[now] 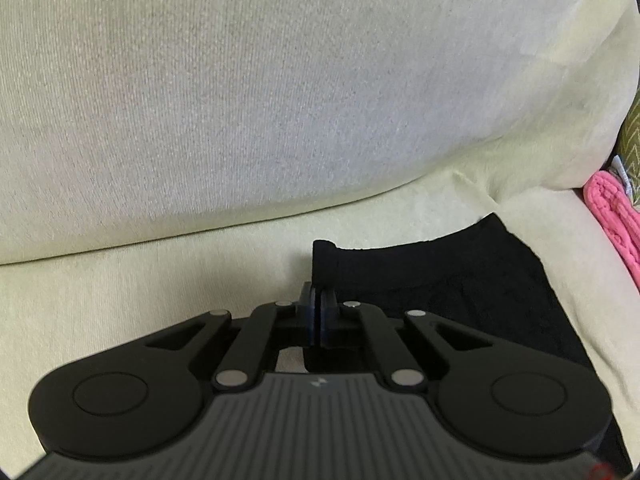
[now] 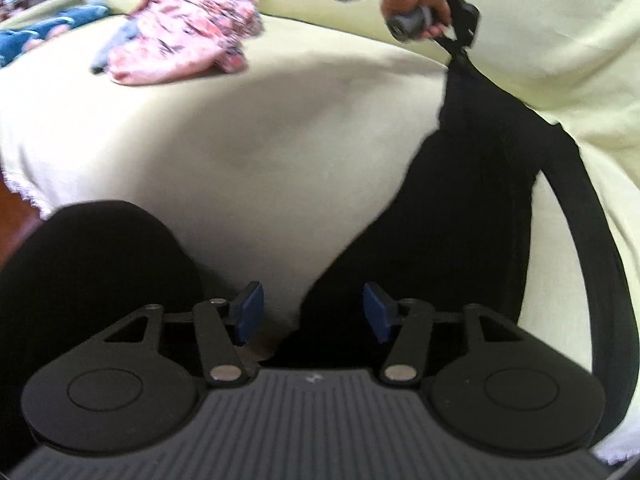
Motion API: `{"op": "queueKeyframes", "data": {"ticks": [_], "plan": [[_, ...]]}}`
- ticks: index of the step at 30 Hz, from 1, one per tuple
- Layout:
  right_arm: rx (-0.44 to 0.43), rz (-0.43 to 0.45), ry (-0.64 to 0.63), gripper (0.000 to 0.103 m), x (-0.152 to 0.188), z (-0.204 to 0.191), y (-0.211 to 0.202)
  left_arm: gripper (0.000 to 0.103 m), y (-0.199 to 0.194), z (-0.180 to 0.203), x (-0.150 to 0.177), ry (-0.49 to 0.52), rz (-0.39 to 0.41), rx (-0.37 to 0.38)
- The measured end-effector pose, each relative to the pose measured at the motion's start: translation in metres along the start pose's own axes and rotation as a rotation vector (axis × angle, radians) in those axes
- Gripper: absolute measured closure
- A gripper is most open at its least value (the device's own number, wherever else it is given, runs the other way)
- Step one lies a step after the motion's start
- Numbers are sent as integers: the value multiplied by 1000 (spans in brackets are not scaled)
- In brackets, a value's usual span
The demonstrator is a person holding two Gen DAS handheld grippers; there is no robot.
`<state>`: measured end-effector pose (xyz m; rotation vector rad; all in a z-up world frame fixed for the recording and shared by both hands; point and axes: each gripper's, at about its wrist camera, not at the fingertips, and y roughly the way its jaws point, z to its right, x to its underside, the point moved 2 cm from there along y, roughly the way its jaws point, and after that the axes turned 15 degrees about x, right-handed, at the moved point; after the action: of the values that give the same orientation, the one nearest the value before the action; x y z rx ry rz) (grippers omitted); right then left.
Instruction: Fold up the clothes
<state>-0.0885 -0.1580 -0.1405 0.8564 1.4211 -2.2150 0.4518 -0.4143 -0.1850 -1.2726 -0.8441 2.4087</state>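
My left hand-held gripper [image 1: 319, 312] is clamped on a corner of the black garment [image 2: 472, 184], lifting it off the sofa [image 2: 260, 140]. My right hand-held gripper [image 2: 312, 312] gapes wide, empty, over the garment's lower edge. Floral cloth [image 2: 180, 32] lies well apart.

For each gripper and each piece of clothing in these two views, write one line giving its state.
left gripper: shut on the black garment's corner.
right gripper: open, holding nothing.
black garment: one corner lifted, not yet folded.
floral garment: crumpled on the cover, unfolded.
pink garment: appears folded, at the edge.
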Motion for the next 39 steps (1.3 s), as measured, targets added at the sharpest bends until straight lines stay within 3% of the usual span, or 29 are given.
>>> {"op": "queueKeyframes", "data": {"ticks": [5, 8, 10, 16, 27, 33, 39], "plan": [[64, 33, -3, 53, 3, -6, 2, 103, 3, -2, -1, 7, -1, 7], [76, 22, 15, 79, 2, 4, -1, 103, 7, -3, 2, 19, -15, 10], [103, 11, 22, 103, 4, 13, -1, 103, 8, -6, 3, 23, -22, 12], [77, 21, 85, 103, 5, 38, -6, 103, 1, -9, 6, 15, -10, 35], [76, 38, 233, 103, 12, 114, -38, 103, -33, 9, -14, -54, 92, 134], [48, 71, 315, 103, 24, 161, -52, 103, -38, 34, -26, -53, 74, 81], [46, 101, 420, 103, 43, 218, -73, 103, -36, 84, -45, -24, 77, 59]]}}
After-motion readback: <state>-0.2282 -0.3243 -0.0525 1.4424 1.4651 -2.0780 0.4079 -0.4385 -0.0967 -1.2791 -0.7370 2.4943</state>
